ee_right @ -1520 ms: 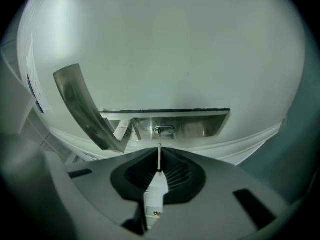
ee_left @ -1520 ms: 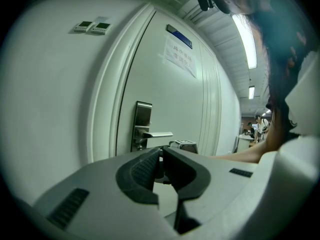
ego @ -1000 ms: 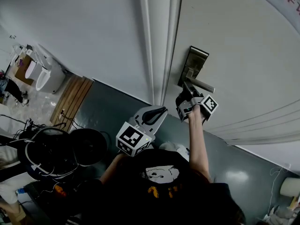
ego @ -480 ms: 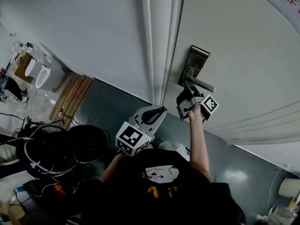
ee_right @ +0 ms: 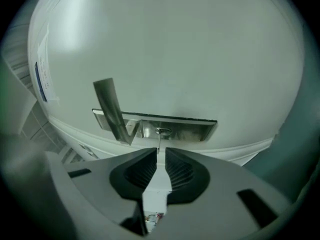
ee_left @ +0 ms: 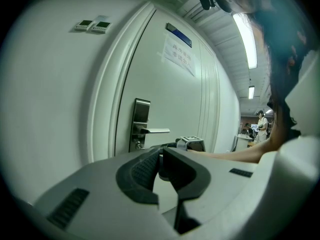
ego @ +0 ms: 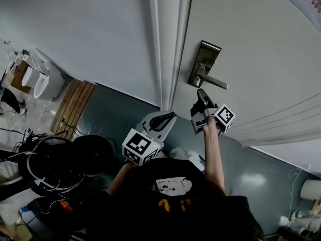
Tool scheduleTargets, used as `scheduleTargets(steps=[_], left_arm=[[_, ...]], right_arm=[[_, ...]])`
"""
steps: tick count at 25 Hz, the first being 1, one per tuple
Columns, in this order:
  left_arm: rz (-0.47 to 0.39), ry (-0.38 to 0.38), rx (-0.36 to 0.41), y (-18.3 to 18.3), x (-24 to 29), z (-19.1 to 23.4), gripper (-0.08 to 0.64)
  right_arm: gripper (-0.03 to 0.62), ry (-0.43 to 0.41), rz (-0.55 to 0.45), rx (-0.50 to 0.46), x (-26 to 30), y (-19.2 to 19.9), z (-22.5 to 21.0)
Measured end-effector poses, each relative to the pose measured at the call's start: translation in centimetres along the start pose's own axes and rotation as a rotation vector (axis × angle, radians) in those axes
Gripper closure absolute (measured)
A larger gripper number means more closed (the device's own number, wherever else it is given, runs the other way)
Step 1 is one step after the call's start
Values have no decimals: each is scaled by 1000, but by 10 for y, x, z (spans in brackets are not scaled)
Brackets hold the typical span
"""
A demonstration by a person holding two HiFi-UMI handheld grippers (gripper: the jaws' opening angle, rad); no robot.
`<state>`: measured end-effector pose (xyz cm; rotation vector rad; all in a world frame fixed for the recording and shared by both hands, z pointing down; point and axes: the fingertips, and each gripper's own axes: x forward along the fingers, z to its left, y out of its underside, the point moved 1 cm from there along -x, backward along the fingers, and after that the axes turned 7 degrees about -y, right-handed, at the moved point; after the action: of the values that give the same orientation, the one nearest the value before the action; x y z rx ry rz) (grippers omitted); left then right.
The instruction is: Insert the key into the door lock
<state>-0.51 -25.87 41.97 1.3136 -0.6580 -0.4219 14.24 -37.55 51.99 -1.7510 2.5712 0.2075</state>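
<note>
- left tongs point(ego: 170, 118) hang low, about 7 o'clock from the door lock point(ego: 205, 58), pretty much closed on nothing, just idling
- lock plate sits on the door point(ego: 261, 39), with its lever point(ego: 214, 83) poking out toward 3 o'clock
- right tongs point(ego: 201, 92) have backed off toward 6 o'clock: half a second ago they were tucked right under the lever, now there's a clear gap
- they're pinching the key point(ee_right: 159, 145) edge-on, tip aimed at the keyhole point(ee_right: 161, 131), so I'd guess it's a re-aim and the key isn't in yet
</note>
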Motion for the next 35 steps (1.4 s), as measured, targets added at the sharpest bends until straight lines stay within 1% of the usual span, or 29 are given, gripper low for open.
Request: scheduleTargets(steps=[7,11,14,18,21,24,29,32,35], left_arm=[[15,42,-12,12,-15,-5,534],[14,67,-24,19,-26,-14,534],[14,78,-32,26,-24,-17,534],[13,71,-53,31,-21,-18,534],[14,57,-55,31,-24,-20,534],[17,49,-53,32,-26,-26,534],[21,32,-38,31,-29,-51,534],[18,22,-36,30,-37,-79,534],[22,18,-38,30,-41,-110,534]], right_arm=[[552,10,20,-99,-30,26,19],[552,11,64,-178,-47,49,36],[552,15,106,-240,-50,59,42],[552,26,161,-304,-54,68,49],[552,11,205,-346,-58,78,61],[552,-11,227,-350,-67,87,72],[552,-29,253,-371,-103,92,85],[552,-3,267,-404,-139,91,89],[552,-5,279,-434,-173,85,96]])
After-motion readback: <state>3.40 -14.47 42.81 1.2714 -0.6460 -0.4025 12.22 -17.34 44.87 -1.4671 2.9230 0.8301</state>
